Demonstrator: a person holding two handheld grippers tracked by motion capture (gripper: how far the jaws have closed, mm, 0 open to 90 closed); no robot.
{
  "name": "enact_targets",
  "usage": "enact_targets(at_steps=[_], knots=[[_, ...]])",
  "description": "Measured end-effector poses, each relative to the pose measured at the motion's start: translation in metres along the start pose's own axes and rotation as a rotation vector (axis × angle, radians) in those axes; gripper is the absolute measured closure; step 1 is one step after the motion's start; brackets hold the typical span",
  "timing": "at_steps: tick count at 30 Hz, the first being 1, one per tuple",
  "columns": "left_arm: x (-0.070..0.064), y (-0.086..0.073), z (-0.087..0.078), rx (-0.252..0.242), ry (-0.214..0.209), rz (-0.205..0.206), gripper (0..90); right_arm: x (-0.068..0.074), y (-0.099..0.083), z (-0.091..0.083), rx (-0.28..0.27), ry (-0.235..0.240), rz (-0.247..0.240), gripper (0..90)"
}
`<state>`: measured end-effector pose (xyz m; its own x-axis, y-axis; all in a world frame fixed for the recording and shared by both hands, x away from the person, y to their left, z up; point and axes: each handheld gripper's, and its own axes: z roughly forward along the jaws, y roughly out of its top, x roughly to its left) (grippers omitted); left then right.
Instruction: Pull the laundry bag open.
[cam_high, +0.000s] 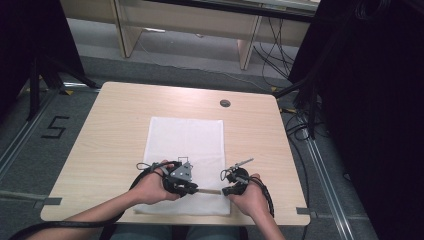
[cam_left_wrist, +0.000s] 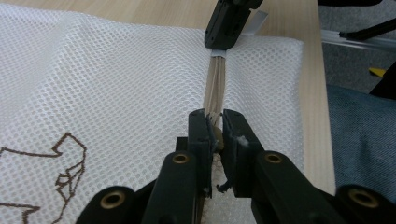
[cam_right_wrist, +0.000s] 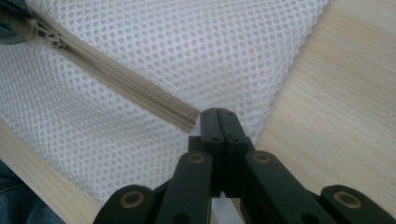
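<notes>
1. You are working the zipper (cam_right_wrist: 116, 77) of the white mesh laundry bag (cam_high: 186, 145), which lies flat on the wooden table (cam_high: 110, 130), its zipper edge nearest you.
2. Your left gripper (cam_left_wrist: 215, 128) has its jaws narrowed on the zipper pull (cam_left_wrist: 215, 140), part way along the beige track.
3. Your right gripper (cam_right_wrist: 218, 116) is clamped on the bag's edge just past the zipper's end, anchoring it.
4. Next, judging by this hold: keep the right anchor taut and draw the pull straight along the track, low, without lifting the mesh.
</notes>
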<state>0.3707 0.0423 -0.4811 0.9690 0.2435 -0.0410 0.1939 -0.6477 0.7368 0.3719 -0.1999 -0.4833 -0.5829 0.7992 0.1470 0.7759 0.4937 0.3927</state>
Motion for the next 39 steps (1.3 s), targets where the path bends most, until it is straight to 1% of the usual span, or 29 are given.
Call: enact_targets(at_steps=[1,2,4,5,7,8,9,10,11,12,15,18,20,23,24,30,31,36,37,38,39], knots=[[0.000,-0.001,0.000,0.002,0.002,-0.001,81.9,0.000,0.000,0.000,0.000,0.000,0.000,90.0],[0.000,-0.001,0.000,0.000,0.001,-0.001,82.0,0.001,0.000,0.000,0.004,-0.002,0.013,90.0],[0.001,-0.002,0.000,0.004,0.003,0.004,82.0,0.001,0.000,0.000,0.004,-0.003,0.013,90.0],[0.000,-0.002,0.000,-0.001,0.000,-0.001,82.0,0.001,0.000,0.000,0.004,-0.003,0.013,90.0],[0.001,-0.001,-0.001,0.007,0.002,0.008,82.0,0.001,0.000,0.000,0.003,-0.004,0.013,90.0],[0.001,-0.002,-0.003,0.009,0.012,0.009,87.0,0.001,0.000,0.000,0.003,-0.005,0.014,90.0],[0.002,-0.002,-0.004,0.003,0.010,0.001,87.2,0.001,0.000,0.000,0.003,-0.004,0.012,90.0],[0.003,-0.003,-0.006,-0.001,0.006,-0.011,87.1,0.001,0.000,0.000,0.006,-0.006,0.013,90.0],[0.004,-0.005,-0.008,-0.009,0.007,-0.022,87.1,0.002,0.000,-0.001,0.018,-0.008,0.027,90.0],[0.004,-0.006,-0.008,-0.011,0.011,-0.024,87.2,0.003,0.001,0.000,0.019,-0.011,0.025,90.0],[0.003,-0.007,-0.006,0.011,0.019,-0.003,87.1,0.002,0.001,-0.001,0.019,-0.010,0.023,90.0],[0.003,-0.007,-0.006,-0.006,0.016,-0.024,87.2,0.003,0.001,-0.001,0.018,-0.010,0.023,90.0],[0.004,-0.006,-0.008,-0.012,0.018,-0.020,87.2,0.003,0.000,-0.001,0.016,-0.012,0.026,90.0],[0.004,-0.006,-0.008,-0.009,0.018,-0.018,87.2,0.002,0.000,-0.001,0.016,-0.009,0.026,90.0],[0.004,-0.006,-0.008,-0.009,0.017,-0.019,87.2,0.001,0.000,0.000,0.010,-0.008,0.018,90.0],[0.003,-0.007,-0.009,-0.012,0.017,-0.025,87.3,0.001,0.000,0.000,0.010,-0.005,0.020,90.0],[0.004,-0.006,-0.010,-0.007,0.021,-0.017,87.3,0.001,0.000,0.000,0.010,-0.006,0.019,90.0],[0.006,-0.010,-0.015,-0.010,0.023,-0.031,87.3,0.001,0.000,0.000,0.009,-0.006,0.019,90.0],[0.007,-0.010,-0.016,0.003,0.023,-0.017,87.3,0.001,0.000,0.000,0.011,-0.005,0.019,90.0],[0.006,-0.011,-0.016,-0.007,0.020,-0.030,87.3,0.001,0.000,0.000,0.010,-0.005,0.019,90.0],[0.006,-0.011,-0.016,-0.005,0.020,-0.029,87.3,0.001,0.000,0.000,0.009,-0.006,0.020,90.0]])
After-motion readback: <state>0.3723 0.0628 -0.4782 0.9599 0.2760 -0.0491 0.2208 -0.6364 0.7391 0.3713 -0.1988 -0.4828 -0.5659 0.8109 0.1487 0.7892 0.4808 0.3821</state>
